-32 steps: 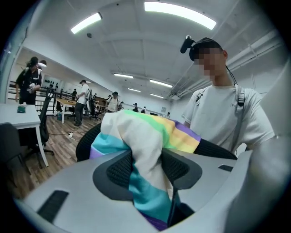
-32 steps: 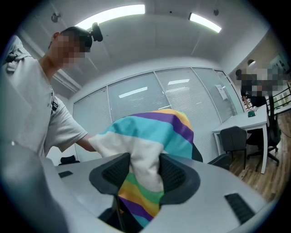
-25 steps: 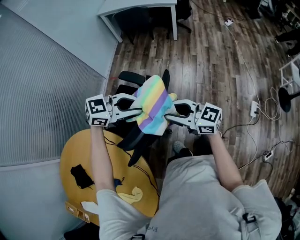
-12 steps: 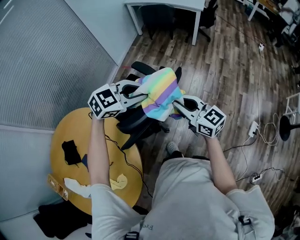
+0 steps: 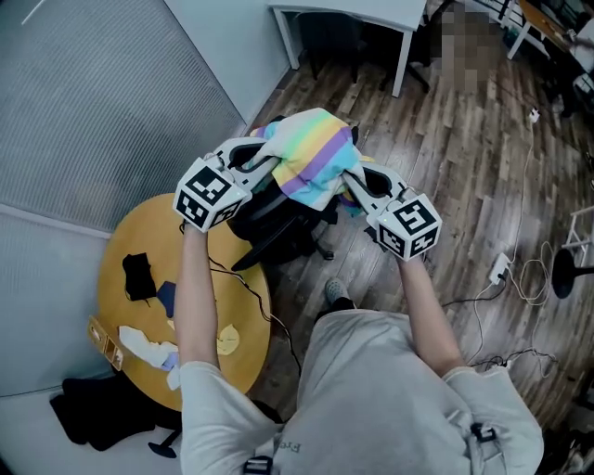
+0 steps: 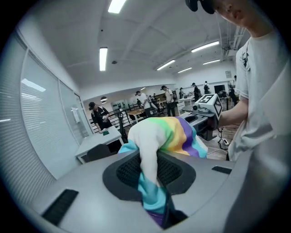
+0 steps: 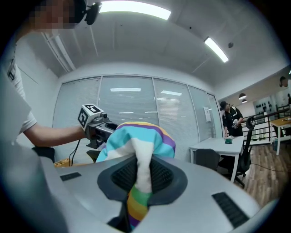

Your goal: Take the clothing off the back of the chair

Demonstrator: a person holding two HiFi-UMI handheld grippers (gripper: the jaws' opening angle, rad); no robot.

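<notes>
The rainbow-striped clothing [image 5: 311, 153] hangs bunched between my two grippers, above the black office chair [image 5: 274, 227]. My left gripper [image 5: 271, 164] grips its left end; in the left gripper view the jaws are closing, with the clothing [image 6: 175, 132] pinched between the pads at the gripper [image 6: 152, 182]. My right gripper [image 5: 353, 178] is shut on the other end, and in the right gripper view the clothing [image 7: 136, 136] is squeezed in the gripper [image 7: 138, 182]. Whether the cloth still touches the chair back is hidden beneath it.
A round yellow table [image 5: 200, 278] with small cloth items and a cable stands at the left, close to the chair. A blind-covered glass wall [image 5: 93, 102] runs behind it. A white desk [image 5: 371, 14] is at the far end. Cables [image 5: 520, 269] lie on the wood floor.
Both grippers have risen with the clothing, lifting it higher above the chair back. The left gripper has tilted upward. The head view has shifted, showing more of the table.
</notes>
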